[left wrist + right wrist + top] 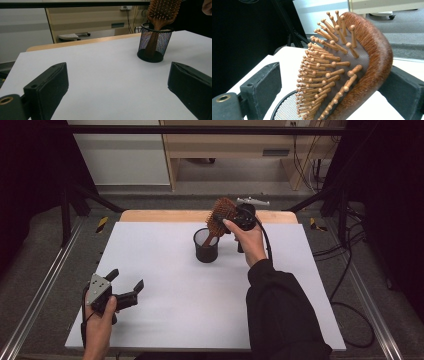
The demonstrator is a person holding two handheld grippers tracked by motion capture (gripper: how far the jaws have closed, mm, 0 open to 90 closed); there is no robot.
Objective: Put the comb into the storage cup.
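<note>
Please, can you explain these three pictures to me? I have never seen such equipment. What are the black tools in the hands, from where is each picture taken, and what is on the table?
A person holds one hand-held gripper in each hand; each has two black jaws. The high view looks down on a white table. The other two pictures come from small cameras riding on the grippers, looking along their jaws.

On the table stands a black mesh cup with a wooden hairbrush in it, handle down, head leaning out over the rim.

The right hand-held gripper is at the brush head. Its jaws stand on either side of the head with a gap on the bristle side, so it seems not to clamp.

The left hand-held gripper rests near the table's front left corner, open and empty.
</note>
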